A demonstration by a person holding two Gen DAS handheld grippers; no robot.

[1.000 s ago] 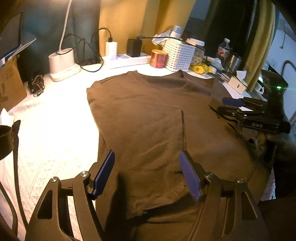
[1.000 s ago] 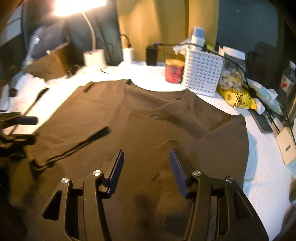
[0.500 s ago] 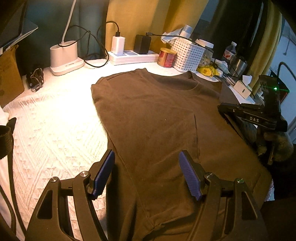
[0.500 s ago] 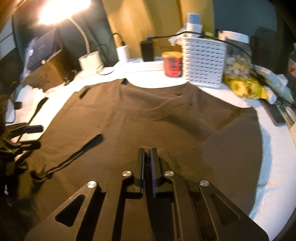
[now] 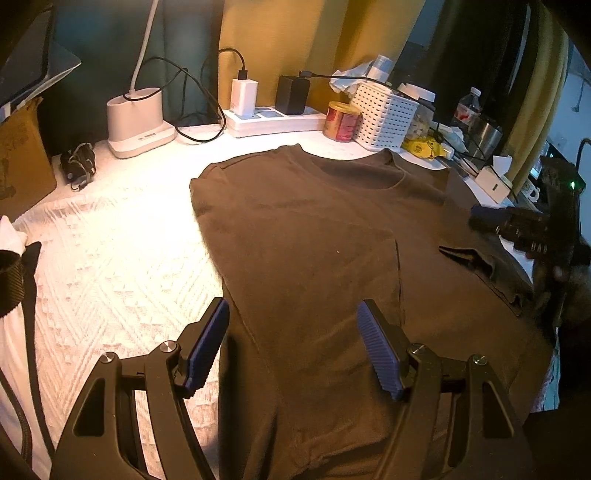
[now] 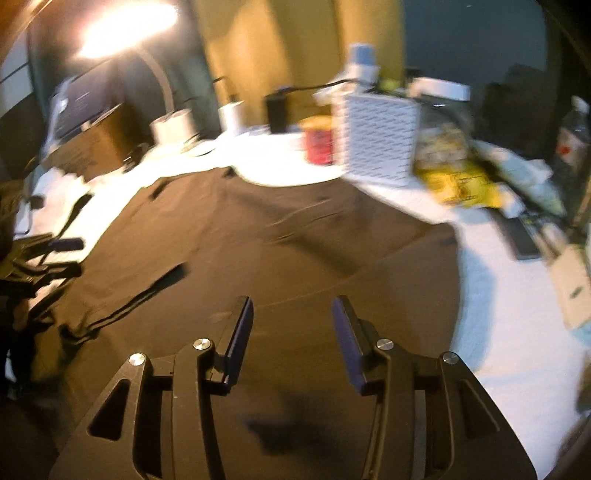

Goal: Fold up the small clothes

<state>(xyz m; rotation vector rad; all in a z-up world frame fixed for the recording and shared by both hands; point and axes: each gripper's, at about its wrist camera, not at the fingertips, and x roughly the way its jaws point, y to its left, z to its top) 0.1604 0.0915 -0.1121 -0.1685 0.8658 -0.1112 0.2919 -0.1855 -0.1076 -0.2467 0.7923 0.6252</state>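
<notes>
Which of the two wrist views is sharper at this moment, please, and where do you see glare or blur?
Left wrist view: sharp, with the brown shirt and open left claw crisp and the white cloth brightly lit. Right wrist view: motion-blurred across the clutter, with lamp glare blown out top left; only the open right claw stays crisp.

Red tin (image 5: pixel 340 121) beside white basket (image 5: pixel 384 115) — power strip (image 5: pixel 275 120) behind.

Black claw (image 5: pixel 293 345) frames w/ silver screws, ribbed blue finger pads (image 5: pixel 376 347).
</notes>
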